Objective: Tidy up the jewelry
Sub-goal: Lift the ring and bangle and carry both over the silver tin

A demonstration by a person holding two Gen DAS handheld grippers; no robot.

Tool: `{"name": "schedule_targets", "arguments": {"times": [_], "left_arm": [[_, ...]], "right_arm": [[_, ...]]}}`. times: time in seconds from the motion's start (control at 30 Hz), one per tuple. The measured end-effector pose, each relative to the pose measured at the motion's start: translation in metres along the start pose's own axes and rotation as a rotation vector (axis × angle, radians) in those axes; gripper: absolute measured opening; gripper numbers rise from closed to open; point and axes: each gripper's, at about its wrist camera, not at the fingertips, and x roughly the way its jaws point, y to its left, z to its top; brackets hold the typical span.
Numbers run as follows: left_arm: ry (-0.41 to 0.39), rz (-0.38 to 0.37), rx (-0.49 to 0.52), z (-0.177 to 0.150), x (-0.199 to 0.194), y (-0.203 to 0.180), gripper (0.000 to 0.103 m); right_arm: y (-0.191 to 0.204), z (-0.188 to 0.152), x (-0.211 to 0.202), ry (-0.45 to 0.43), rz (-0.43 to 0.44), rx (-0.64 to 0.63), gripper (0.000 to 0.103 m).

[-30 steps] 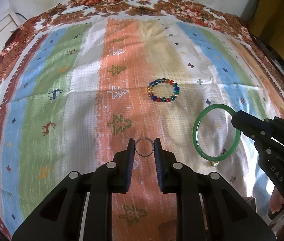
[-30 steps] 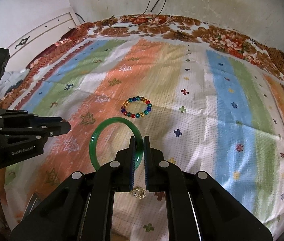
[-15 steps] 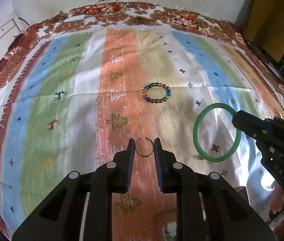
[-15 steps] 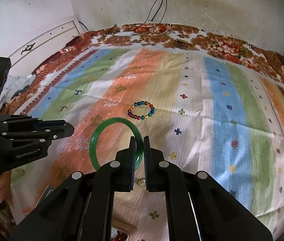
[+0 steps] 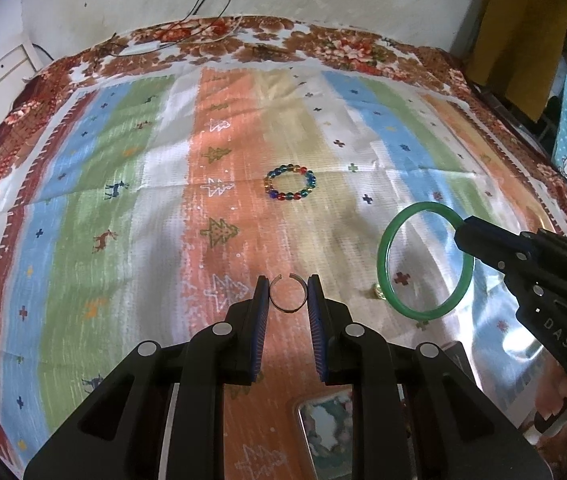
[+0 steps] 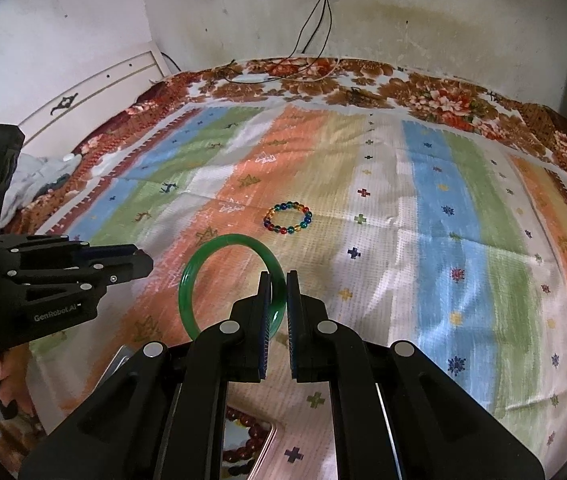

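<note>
Green bangle [image 6: 219, 280] is pinched by its rim in the right claw [image 6: 278, 304], held up off the bed w/ the hoop standing out to that claw's left; jaws nearly together on the rim. Taking the bangle as landmark: in the left wrist view the thin open silver ring [image 5: 288, 294] sits left of it, clamped across its width by the left claw [image 5: 288, 300], narrow gap, pads on both sides of the band, ring clear of the bedspread [image 5: 123, 200]. Beaded bracelet [image 5: 290, 183], multicolour, lies flat on the bedspread beyond the bangle & left of it, well apart, untouched. A small gold piece [image 5: 378, 291] lies on the cloth just beside the bangle's lower left rim in that view; too small to tell what it is. Below the bangle, at the near edge, a tray [image 6: 259, 444] w/ dark red beads already in it, half hidden by the claw bodies. Step in hand, by my read: both pieces picked up, in carry toward that tray. Next move prob calls for bringing each claw over the tray, lowering, then easing the jaws apart; ring is tiny & springy, so let go low. Bracelet & gold piece left for after.
</note>
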Motion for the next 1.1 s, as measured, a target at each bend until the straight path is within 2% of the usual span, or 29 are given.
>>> {"name": "schedule_targets", "arguments": {"times": [0.67, 1.1], "left_arm": [[-0.025, -0.036, 0.030, -0.033, -0.027, -0.016, 0.019], [-0.030, -0.052, 0.052, -0.058, -0.041, -0.025, 0.019]], "right_arm": [[0.023, -0.034, -0.031, 0.003, 0.040, -0.044, 0.008], [0.031, -0.054, -0.042, 0.016, 0.032, -0.070, 0.008]]}}
